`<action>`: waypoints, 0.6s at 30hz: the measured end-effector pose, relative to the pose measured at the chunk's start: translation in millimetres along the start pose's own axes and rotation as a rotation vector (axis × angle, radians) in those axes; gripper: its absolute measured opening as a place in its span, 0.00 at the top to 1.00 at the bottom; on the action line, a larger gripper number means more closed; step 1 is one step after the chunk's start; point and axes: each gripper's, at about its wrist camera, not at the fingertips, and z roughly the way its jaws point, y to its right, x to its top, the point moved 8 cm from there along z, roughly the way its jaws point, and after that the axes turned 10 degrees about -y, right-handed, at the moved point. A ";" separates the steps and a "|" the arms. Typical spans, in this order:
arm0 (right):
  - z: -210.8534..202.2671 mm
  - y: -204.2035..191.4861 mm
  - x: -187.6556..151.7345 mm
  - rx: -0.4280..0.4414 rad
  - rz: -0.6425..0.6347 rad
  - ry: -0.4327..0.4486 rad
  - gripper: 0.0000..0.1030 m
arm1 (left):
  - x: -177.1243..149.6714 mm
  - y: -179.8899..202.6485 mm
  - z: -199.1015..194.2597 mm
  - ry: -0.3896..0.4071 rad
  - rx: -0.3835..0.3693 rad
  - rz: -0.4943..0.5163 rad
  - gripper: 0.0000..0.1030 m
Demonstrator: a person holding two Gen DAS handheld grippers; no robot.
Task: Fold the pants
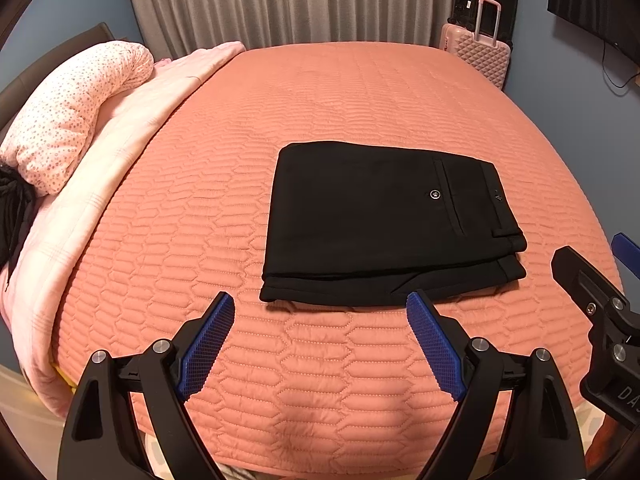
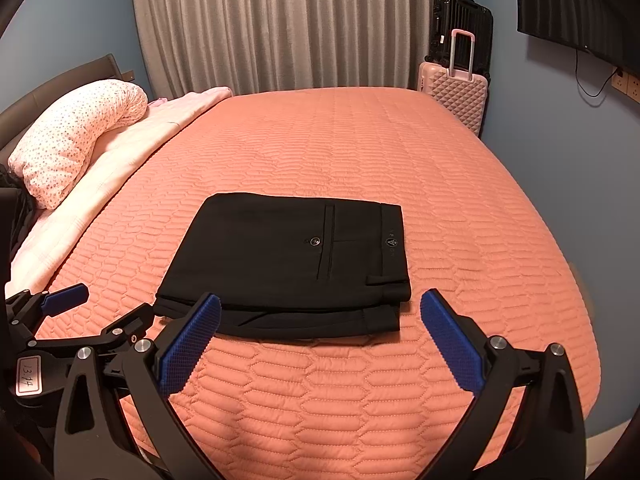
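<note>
While the black trousers lie folded into a compact, layered rectangle near the front middle of the bed, both tongs stand released over the salmon-orange quilted bedspread with nothing between their blue ribbed pads; the left gripper spreads its black fingers wide just short of the near edge of the trousers, its right-hand pad tip overlapping that edge in the left wrist view, though whether it touches the cloth I cannot tell; the right gripper likewise gapes, its left-hand pad crossing the front corner of the folded bundle in the right wrist view and its other pad apart from the cloth, over bare bedspread; the trousers show a back welt pocket with a small round button facing up, the waistband with its belt loop turned to the right, and the lower layers peeping out along the near side; along the left of the bed a pale pink blanket lies beneath a white pillow dotted with pink; behind the bed hang grey pleated curtains; at the far right corner a pink hard-shell suitcase with a diamond pattern stands in front of a black ribbed suitcase; a dark flat screen is fixed on the blue wall.
</note>
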 end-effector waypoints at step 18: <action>0.8 -5.1 -1.5 0.000 -0.002 0.002 0.04 | 0.9 3.0 -4.8 0.015 0.030 0.025 0.17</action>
